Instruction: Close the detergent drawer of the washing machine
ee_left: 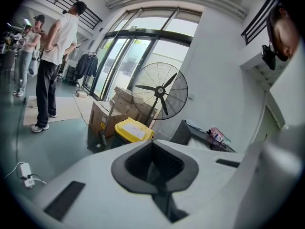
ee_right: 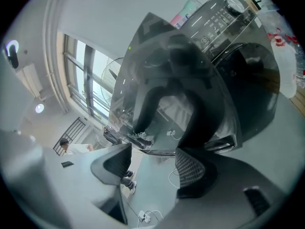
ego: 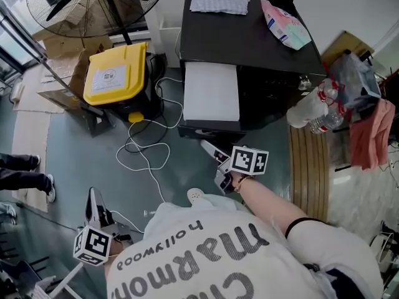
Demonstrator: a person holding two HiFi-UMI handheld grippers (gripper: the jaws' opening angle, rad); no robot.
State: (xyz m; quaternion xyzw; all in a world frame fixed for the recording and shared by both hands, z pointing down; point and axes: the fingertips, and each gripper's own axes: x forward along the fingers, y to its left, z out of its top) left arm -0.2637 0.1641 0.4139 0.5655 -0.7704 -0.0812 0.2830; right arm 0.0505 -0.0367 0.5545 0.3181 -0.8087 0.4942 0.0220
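Yellow bin (ego: 115,73) near washing machine (ego: 249,42)

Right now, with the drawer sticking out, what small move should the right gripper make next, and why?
Probably ease the right gripper forward toward the front edge of the white drawer jutting from the washing machine. Its jaws stand open and empty, short of the machine, so nothing presses the drawer yet.

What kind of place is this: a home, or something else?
Probably a workshop or test hall rather than a home laundry. A large standing fan and cardboard boxes sit by tall glass windows, and the washing machine stands out on the open floor.
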